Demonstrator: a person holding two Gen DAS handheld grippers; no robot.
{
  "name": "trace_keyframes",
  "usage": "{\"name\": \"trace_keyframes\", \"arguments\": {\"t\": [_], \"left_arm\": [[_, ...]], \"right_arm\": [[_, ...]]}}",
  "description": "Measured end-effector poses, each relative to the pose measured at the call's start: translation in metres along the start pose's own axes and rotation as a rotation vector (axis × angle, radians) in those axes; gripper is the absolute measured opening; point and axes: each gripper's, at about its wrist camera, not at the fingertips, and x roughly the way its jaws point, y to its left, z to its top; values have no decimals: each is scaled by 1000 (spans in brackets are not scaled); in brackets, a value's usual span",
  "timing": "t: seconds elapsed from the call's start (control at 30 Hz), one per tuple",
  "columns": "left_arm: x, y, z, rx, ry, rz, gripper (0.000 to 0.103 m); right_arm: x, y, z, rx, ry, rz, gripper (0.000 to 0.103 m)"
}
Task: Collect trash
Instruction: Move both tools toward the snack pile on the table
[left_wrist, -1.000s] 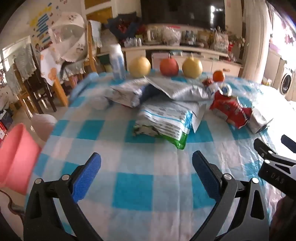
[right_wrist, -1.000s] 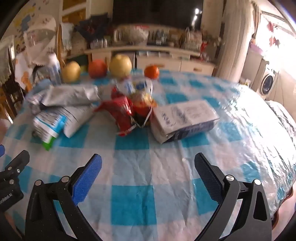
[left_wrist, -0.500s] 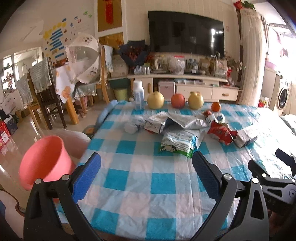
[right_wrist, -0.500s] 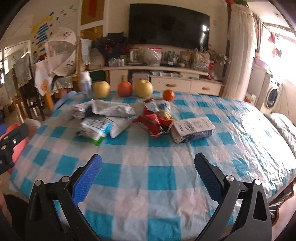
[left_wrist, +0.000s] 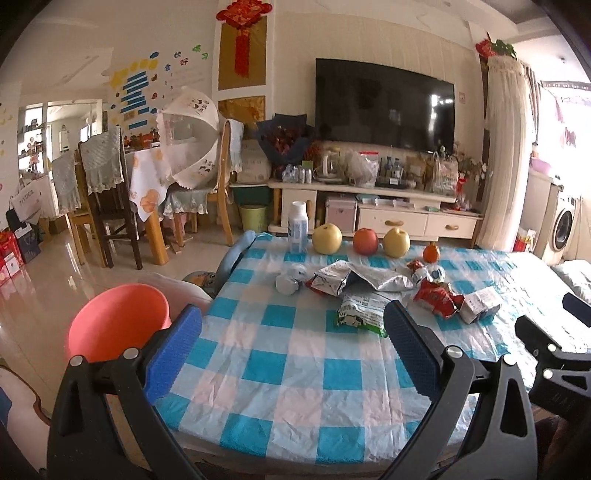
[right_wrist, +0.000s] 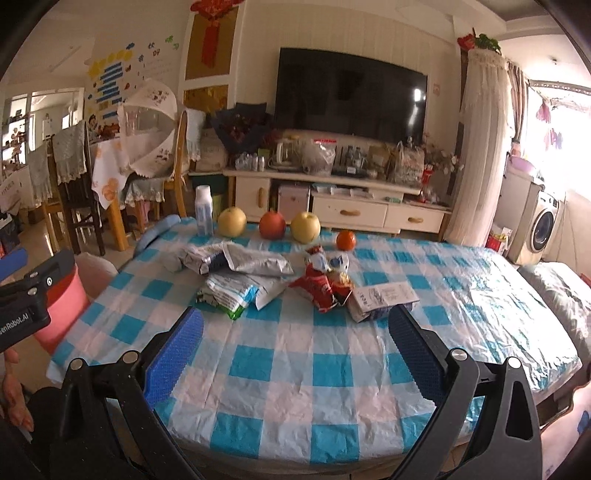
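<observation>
Evidently both grippers hang above the near edge of the table (left_wrist: 295, 373), which is covered in a blue-and-white checked cloth. The left gripper (left_wrist: 293, 354) has its blue-padded fingers (left_wrist: 171, 352) spread wide, with nothing between them and nothing touching them. The right gripper (right_wrist: 295, 354) is the same: fingers (right_wrist: 173, 356) wide apart, holding nothing, clear of the cloth.

The trash lies in a loose cluster toward the far middle of the table, well apart from both grippers. A silver foil bag (right_wrist: 255, 262) rests partly over a white, blue and green wrapper (right_wrist: 232, 295). Just to the right sits a crumpled red wrapper (right_wrist: 319, 288), and touching its right side is a small flattened carton (right_wrist: 384, 299). At the left end of the cluster a small bottle lies on its side (left_wrist: 290, 280).

Behind the trash, along the far edge, stand an upright white bottle (right_wrist: 204, 210), two yellow pears (right_wrist: 231, 221), a red apple (right_wrist: 272, 225) and a small orange (right_wrist: 346, 239).

A pink bin (left_wrist: 118, 325) stands on the floor beside the table's left edge, just beyond the left gripper's left finger in the left wrist view.
</observation>
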Motion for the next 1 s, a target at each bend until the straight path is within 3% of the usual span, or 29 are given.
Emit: {"name": "trace_keyframes", "arguments": {"t": [0.53, 1.0], "left_arm": [[-32, -12, 5, -2, -82, -50, 99], [-32, -30, 1, 49, -79, -86, 99]], "right_arm": [[-32, -10, 4, -10, -74, -20, 99], [-30, -30, -1, 40, -79, -62, 99]]}}
